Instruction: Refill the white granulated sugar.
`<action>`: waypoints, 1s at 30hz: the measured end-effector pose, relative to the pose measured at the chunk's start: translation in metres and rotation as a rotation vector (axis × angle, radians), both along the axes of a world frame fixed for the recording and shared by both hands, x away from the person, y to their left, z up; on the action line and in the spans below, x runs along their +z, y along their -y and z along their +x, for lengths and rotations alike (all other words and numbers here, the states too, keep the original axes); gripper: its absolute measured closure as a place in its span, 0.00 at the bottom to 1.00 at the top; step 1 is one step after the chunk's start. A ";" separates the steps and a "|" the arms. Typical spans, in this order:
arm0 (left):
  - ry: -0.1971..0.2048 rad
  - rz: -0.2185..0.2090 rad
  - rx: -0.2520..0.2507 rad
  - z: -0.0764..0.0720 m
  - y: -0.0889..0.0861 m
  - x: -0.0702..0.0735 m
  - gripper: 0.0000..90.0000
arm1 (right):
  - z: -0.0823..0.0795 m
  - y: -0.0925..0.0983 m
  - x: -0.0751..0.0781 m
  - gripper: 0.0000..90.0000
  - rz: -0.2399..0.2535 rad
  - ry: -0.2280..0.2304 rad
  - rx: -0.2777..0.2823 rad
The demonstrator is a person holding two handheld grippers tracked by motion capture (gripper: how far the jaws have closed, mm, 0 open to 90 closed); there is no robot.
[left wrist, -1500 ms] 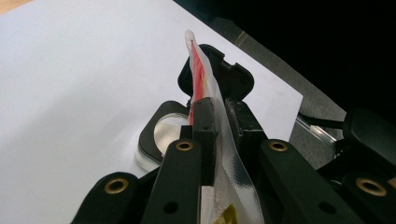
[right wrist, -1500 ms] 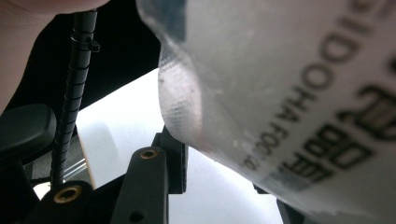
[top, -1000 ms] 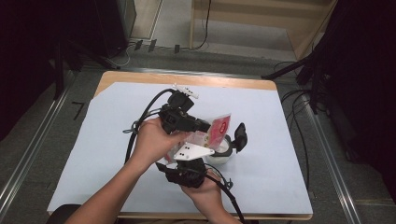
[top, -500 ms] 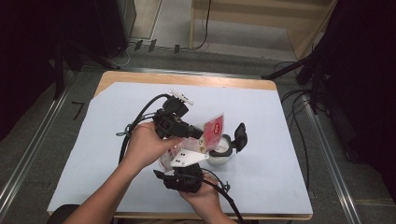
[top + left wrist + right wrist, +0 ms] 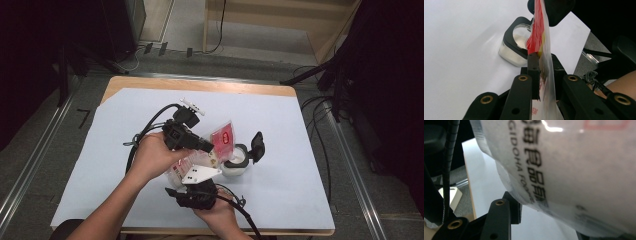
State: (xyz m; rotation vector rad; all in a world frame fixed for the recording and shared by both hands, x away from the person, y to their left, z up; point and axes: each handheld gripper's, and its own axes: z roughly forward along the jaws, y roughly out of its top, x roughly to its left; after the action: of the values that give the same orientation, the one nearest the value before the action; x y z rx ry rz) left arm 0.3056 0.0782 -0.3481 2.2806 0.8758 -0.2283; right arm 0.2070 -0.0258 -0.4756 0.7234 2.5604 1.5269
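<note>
Clear plastic bag (image 5: 220, 142), red-printed, hangs tilted above the open jar (image 5: 235, 162), pinched by the left gripper (image 5: 210, 149) while the right gripper (image 5: 544, 207), now lower than a second ago, cradles its bottom half-spread, likely readying a pour, over a white-covered tabletop (image 5: 300, 150) in a dim room.

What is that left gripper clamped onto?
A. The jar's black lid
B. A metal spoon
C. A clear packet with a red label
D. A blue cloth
C: the left gripper has its jaws closed on the clear packet with its red label, held over the open jar on the table's white cover.
</note>
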 end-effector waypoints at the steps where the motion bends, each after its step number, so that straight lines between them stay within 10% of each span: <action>1: -0.007 -0.001 -0.005 0.001 0.000 -0.001 0.93 | 0.000 0.000 -0.001 0.67 -0.008 0.004 0.000; 30: -0.019 -0.030 -0.045 0.000 -0.004 -0.009 0.96 | 0.001 0.002 -0.009 0.67 -0.063 0.024 0.016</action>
State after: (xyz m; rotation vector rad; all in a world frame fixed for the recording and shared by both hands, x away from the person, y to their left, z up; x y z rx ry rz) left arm 0.3052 0.0825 -0.3567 2.2760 0.8255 -0.2817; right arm 0.2077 -0.0274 -0.4843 0.6751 2.5901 1.4425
